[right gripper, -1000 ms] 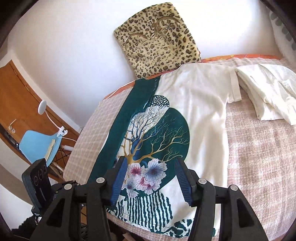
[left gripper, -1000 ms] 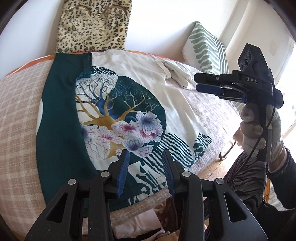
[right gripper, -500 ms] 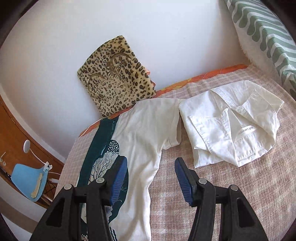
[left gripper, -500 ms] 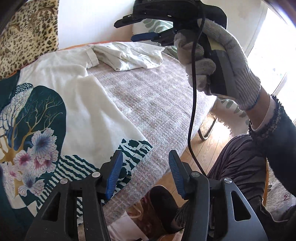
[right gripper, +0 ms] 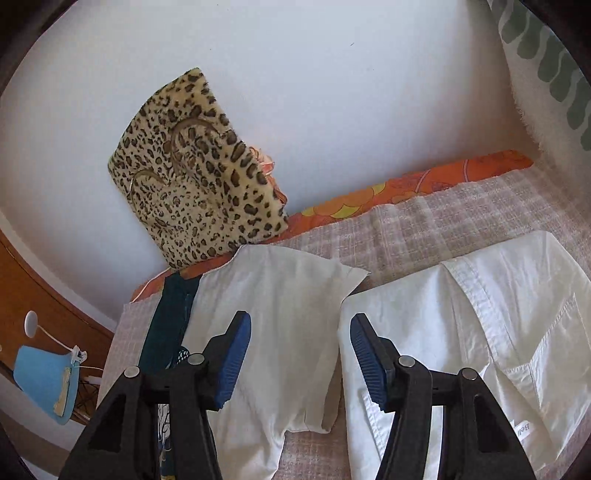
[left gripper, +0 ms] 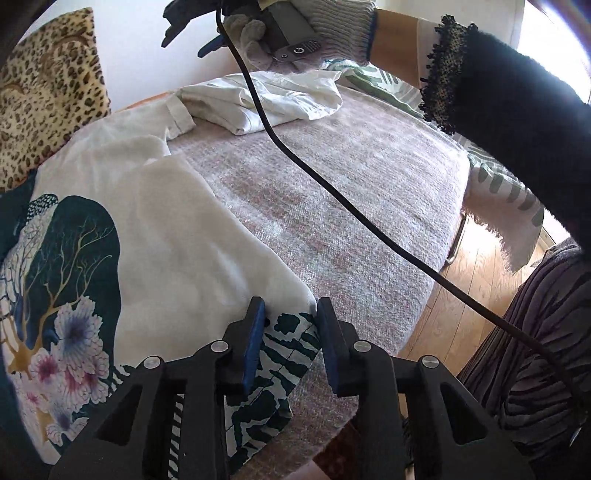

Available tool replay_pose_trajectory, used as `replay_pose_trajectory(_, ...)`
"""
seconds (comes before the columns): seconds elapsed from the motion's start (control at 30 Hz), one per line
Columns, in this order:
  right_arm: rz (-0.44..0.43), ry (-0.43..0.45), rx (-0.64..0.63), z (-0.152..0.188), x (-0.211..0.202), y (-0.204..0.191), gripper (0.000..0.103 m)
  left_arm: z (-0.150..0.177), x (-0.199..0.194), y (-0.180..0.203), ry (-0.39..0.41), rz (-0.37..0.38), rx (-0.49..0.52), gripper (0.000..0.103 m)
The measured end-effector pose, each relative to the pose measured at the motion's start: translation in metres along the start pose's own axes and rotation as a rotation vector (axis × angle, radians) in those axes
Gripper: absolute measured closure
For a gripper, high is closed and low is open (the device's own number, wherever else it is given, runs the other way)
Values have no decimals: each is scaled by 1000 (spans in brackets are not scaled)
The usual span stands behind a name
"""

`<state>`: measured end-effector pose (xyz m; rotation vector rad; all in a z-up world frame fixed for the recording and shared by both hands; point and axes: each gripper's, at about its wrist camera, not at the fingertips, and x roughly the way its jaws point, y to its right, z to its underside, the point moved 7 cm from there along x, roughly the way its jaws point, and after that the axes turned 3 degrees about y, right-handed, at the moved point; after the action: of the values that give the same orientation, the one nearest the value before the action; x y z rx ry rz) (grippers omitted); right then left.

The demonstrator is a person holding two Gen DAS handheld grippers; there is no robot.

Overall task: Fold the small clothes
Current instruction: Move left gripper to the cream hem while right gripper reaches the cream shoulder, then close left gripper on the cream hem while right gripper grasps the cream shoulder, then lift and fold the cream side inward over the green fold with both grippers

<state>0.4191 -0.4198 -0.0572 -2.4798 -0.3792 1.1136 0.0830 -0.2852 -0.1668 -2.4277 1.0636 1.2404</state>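
Note:
A white T-shirt [left gripper: 177, 236] with a dark green tree-and-flower print lies flat on the bed. My left gripper [left gripper: 291, 325] is down at its near right hem corner. Its jaws are closing, with the striped hem between them and a gap still showing at the pads. My right gripper [right gripper: 299, 354] hovers over the shirt's far sleeve [right gripper: 280, 295]. Its jaws are opening and hold nothing. In the left wrist view the right gripper [left gripper: 192, 33] shows at the top in a gloved hand.
A folded white shirt [right gripper: 498, 325] lies just right of the sleeve. A leopard cushion [right gripper: 195, 184] leans on the wall. A green-striped pillow [left gripper: 498, 177] hangs off the bed's right edge above wooden floor [left gripper: 480, 277]. A black cable [left gripper: 332, 192] crosses the bed cover [left gripper: 369, 155].
My left gripper moved right along the hem to the shirt's corner, lowered onto it, and its jaws narrowed. My right gripper travelled to the far sleeve beside the folded shirt.

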Motion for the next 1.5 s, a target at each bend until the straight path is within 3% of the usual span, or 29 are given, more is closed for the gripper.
replay_pose_trajectory(0.1,40,-45,3,-14,38,13,41,-3,2,-8,10,40,-43,93)
replay_pose_trajectory(0.23,50,-123,5,-19,84,22,43,-6,3,-15,13,99,-108,97)
replay_pose_trajectory(0.33,122,-166,9,-16,110,36,45,-6,2,-18,18,131,-147,99)
replay_pose_trajectory(0.47,154,-198,17,-12,127,49,46,-6,1,-20,28,178,-196,99)
replay_pose_trajectory(0.7,190,-246,-94,-3,139,42,47,-8,1,-26,48,216,-271,100)
replay_pose_trajectory(0.83,183,-249,-125,3,144,39,80,-9,-2,-28,65,216,-282,100)
replay_pose_trajectory(0.87,188,-249,-127,4,145,37,94,-9,-4,-29,70,214,-286,100)
replay_pose_trajectory(0.9,183,-249,-123,4,145,36,98,-9,-6,-31,76,212,-293,100)
replay_pose_trajectory(1.13,227,-175,-124,-18,130,20,101,-1,-31,-56,134,189,-387,101)
replay_pose_trajectory(1.5,268,-122,-194,-44,121,-52,101,32,-64,-95,188,144,-521,101)
